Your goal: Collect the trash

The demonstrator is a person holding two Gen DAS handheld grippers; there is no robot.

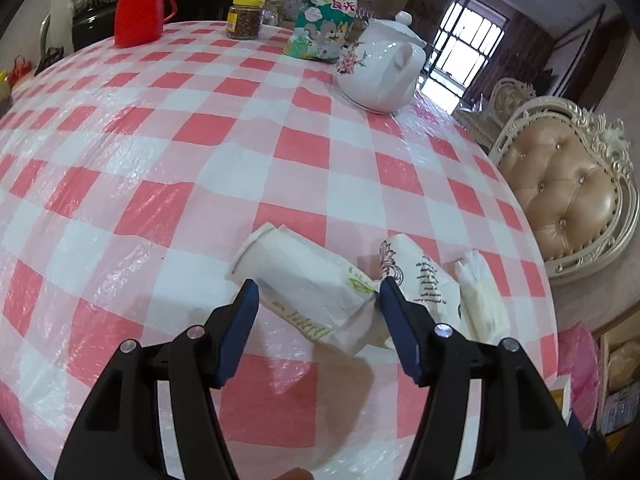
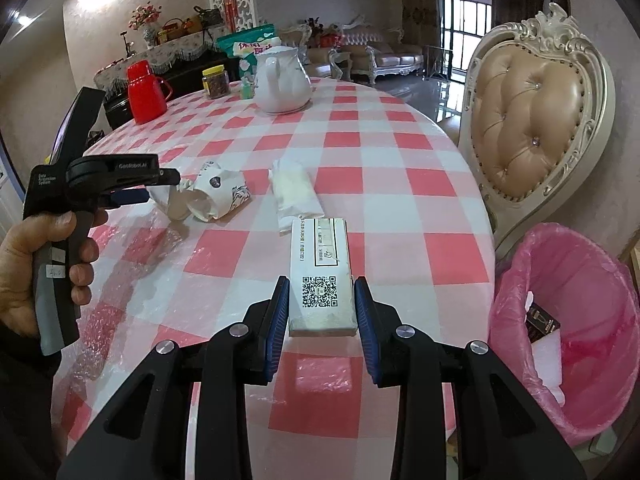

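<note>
Trash is partly collected: the right claw (image 2: 321, 307) pinches a flat white box (image 2: 321, 276) above the tabletop (image 2: 400, 184), near the pink-lined bin (image 2: 568, 320), which seemingly already holds something. Left claw (image 1: 316, 300), spread, straddles a crumpled paper cup (image 1: 304, 276); a tissue pack (image 2: 296, 192) remains.

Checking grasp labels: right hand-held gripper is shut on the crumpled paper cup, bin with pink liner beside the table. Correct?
Not quite. The right hand-held gripper is shut on a small box with a QR code, not the crumpled paper cup, which lies on the table by the left hand-held gripper. The right wrist view shows it. The bin with pink liner does stand beside the table.
</note>
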